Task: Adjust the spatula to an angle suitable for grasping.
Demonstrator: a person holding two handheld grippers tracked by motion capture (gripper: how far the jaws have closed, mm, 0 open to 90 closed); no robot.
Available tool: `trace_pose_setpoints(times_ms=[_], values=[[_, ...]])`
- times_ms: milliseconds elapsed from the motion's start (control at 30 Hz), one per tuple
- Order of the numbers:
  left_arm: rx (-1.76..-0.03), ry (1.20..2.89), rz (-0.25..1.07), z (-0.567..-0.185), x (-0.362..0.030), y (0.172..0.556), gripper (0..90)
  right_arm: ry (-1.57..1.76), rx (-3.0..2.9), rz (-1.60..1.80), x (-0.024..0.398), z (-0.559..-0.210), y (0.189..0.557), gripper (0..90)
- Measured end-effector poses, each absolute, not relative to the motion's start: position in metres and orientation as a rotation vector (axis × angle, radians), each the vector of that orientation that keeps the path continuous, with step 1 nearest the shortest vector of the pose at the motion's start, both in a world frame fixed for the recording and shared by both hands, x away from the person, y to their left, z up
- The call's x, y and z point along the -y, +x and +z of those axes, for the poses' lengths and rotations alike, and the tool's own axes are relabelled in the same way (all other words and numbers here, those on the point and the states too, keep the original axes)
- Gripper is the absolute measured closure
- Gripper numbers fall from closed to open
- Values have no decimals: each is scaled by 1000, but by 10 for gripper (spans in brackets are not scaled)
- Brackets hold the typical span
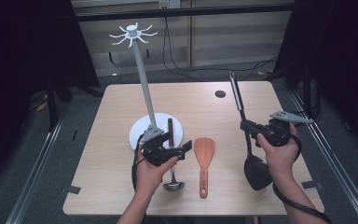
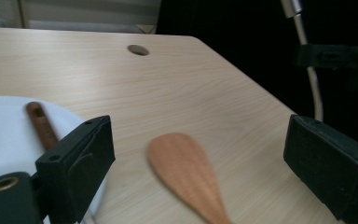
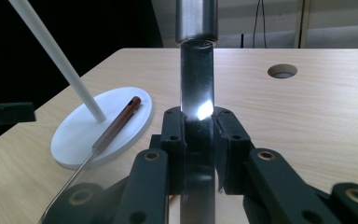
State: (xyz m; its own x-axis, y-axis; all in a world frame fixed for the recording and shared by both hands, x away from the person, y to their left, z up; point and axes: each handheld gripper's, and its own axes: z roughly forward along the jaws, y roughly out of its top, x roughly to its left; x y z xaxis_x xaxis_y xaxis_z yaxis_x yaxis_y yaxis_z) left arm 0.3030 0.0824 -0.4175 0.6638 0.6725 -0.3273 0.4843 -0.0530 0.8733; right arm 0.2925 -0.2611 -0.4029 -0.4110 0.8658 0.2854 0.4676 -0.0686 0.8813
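black spatula [image 1: 256,170] is gripped by its metal handle in right tool [image 1: 248,126], lifted off tabletop [image 1: 205,105]; left tool [image 1: 185,148] is held open, empty, above wooden spatula [image 1: 204,156].

bench [image 1: 121,186]: pale wood, round hole [image 1: 220,94] near far edge
on it: white rack base [image 1: 177,128], ladle [image 1: 172,179], wooden spatula [image 1: 204,156]

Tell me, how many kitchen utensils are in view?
3: a black spatula held in the right gripper, a wooden spatula lying mid-table, and a ladle with its handle on the white stand base.
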Motion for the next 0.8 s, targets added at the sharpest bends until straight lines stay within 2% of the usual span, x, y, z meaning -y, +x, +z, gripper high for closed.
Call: trace_pose_setpoints(times_ms=[333,433,500,533,567,633,667,800], values=[[-898,1714,117,-413,-33,311,86,1400,-1854,1501,252,-400,290,763],[-885,1722,91,-414,-24,311,122,1390,-1852,1508,249,-397,289,763],[-867,1729,70,-415,-19,310,191,1381,-1862,1515,246,-396,288,763],[-849,1727,63,-415,-16,309,191,1381,-1853,1522,245,-395,288,763],[-824,1731,71,-415,-12,307,296,1370,-1863,1527,242,-393,287,763],[-807,1735,58,-415,-10,306,328,1364,-1864,1524,240,-393,287,763],[-799,1744,32,-416,-7,306,388,1350,-1879,1520,239,-393,287,763],[-826,1771,27,-419,0,306,420,1343,-1874,1533,232,-390,285,763]])
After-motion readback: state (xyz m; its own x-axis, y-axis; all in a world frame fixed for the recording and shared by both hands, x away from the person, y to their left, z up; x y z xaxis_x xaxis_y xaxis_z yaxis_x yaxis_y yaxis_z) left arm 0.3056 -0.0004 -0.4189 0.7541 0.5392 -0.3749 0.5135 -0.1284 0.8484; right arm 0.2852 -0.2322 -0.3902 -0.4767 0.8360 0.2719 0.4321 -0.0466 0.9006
